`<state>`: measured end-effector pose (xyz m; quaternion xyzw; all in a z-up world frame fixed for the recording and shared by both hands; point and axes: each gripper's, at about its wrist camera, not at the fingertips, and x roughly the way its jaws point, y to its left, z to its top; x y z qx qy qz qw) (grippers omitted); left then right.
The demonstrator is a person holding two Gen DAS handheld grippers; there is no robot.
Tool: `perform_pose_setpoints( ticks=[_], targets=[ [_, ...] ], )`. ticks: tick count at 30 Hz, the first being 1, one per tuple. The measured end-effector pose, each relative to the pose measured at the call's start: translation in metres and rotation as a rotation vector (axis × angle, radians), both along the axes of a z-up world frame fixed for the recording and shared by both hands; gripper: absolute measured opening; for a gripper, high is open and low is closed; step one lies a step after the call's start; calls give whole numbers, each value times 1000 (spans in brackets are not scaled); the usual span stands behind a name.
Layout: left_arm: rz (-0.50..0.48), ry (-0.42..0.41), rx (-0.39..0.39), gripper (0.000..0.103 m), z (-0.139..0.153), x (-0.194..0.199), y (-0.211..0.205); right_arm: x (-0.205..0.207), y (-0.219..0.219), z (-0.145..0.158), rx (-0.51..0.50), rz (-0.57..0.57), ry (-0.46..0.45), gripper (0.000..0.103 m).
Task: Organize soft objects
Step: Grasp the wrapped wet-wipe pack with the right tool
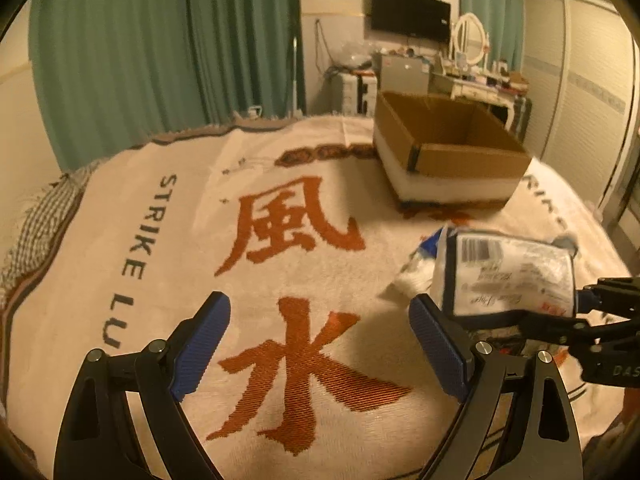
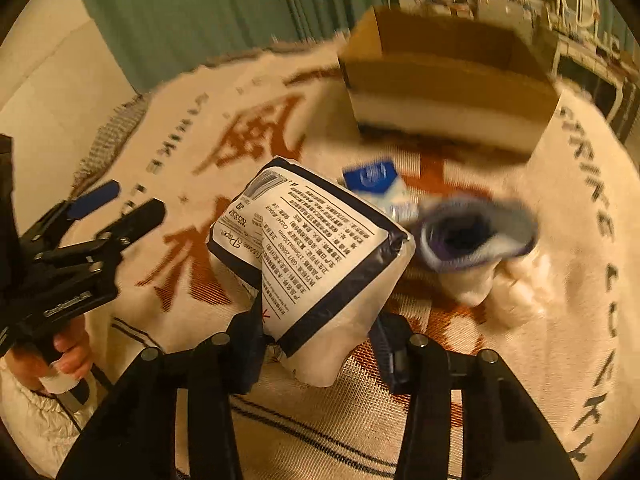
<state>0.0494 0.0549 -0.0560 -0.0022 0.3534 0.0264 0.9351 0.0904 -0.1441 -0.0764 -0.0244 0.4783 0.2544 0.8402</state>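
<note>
My right gripper (image 2: pixel 316 344) is shut on a white tissue pack (image 2: pixel 316 252) with navy edges and printed text, held above the blanket; the pack also shows in the left wrist view (image 1: pixel 508 276). My left gripper (image 1: pixel 320 344) is open and empty, low over the blanket, left of the pack. An open cardboard box (image 1: pixel 448 148) stands on the bed beyond; it also shows in the right wrist view (image 2: pixel 452 80). A blue-and-white small pack (image 2: pixel 380 188), a rolled purple-grey sock (image 2: pixel 476 236) and white fluffy pieces (image 2: pixel 516 288) lie between the pack and the box.
A cream blanket (image 1: pixel 168 264) with orange characters and "STRIKE LU" lettering covers the bed. Green curtains (image 1: pixel 160 48) hang behind. A dressing table with a mirror (image 1: pixel 472 76) and a wall TV (image 1: pixel 412 14) stand beyond the bed. A wardrobe is at right.
</note>
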Motion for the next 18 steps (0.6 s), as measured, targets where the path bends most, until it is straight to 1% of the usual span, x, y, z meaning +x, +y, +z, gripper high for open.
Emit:
perform_pose_setpoints(
  ticks=[3,6,8,10,13,15,18],
  targets=[
    [-11,-14,-28,92,16,-4,-9,-9,-14,31,44,-14,-84,44],
    [-40,-27,-22,92,30,-3,-33,-11,-37,60,94,-57,-156,44],
    [-57,-25,-16,92,32,0,-50,-10,-56,77,90,-95,-221,44],
    [-84,-9,-23,92,29,6,-72,-7,-75,83,89,-140,-244,44],
    [-122,28,-42,91,15,17,-102,4,-108,76,73,-226,-228,44],
    [-137,56,-46,91,3,26,-118,14,-121,61,36,-261,-201,44],
    [-156,90,-41,91,-17,42,-144,29,-139,40,22,-299,-137,44]
  ],
)
